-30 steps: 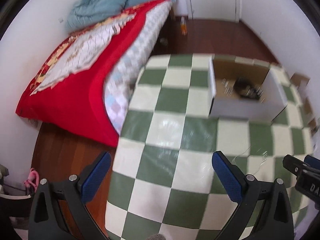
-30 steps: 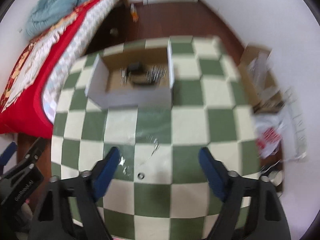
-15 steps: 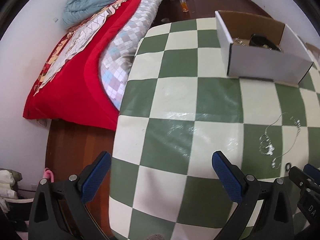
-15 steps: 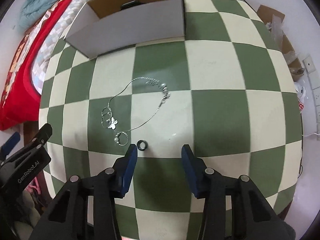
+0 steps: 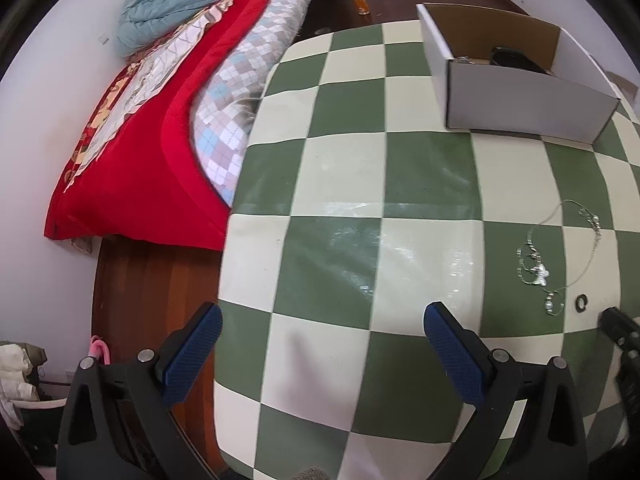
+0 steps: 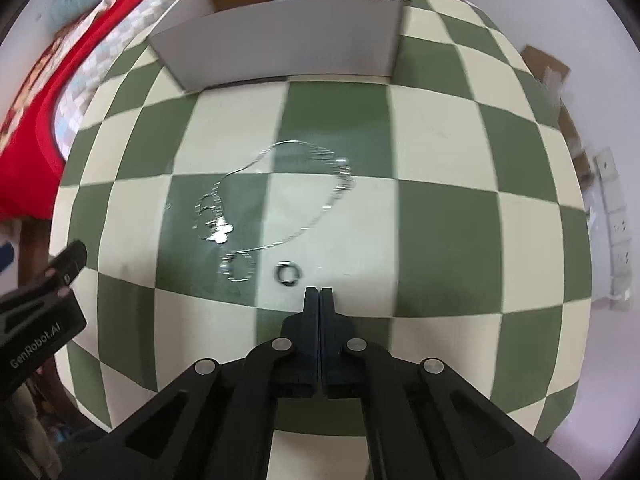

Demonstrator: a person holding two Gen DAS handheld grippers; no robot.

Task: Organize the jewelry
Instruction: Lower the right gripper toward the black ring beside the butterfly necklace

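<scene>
A thin silver necklace [image 6: 316, 184] with a butterfly pendant [image 6: 220, 233] lies on the green-and-cream checked table [image 6: 440, 220]. A hoop earring [image 6: 239, 267] and a small dark ring [image 6: 287, 273] lie beside it. My right gripper [image 6: 319, 292] is shut and empty, just short of the ring. My left gripper [image 5: 322, 340] is open and empty above the table's left part; the necklace [image 5: 560, 252] and ring [image 5: 581, 302] lie to its right. A white cardboard box [image 6: 280, 36] holding jewelry stands behind.
A bed with a red blanket [image 5: 132, 152] runs along the table's left edge. The box also shows in the left wrist view [image 5: 520, 92]. Cardboard and wall sockets [image 6: 616, 224] lie past the table's right edge. An orange bottle [image 5: 363, 0] stands on the floor.
My right gripper has closed from wide open to fully shut and dropped closer to the ring. Both grippers have come lower over the table.
</scene>
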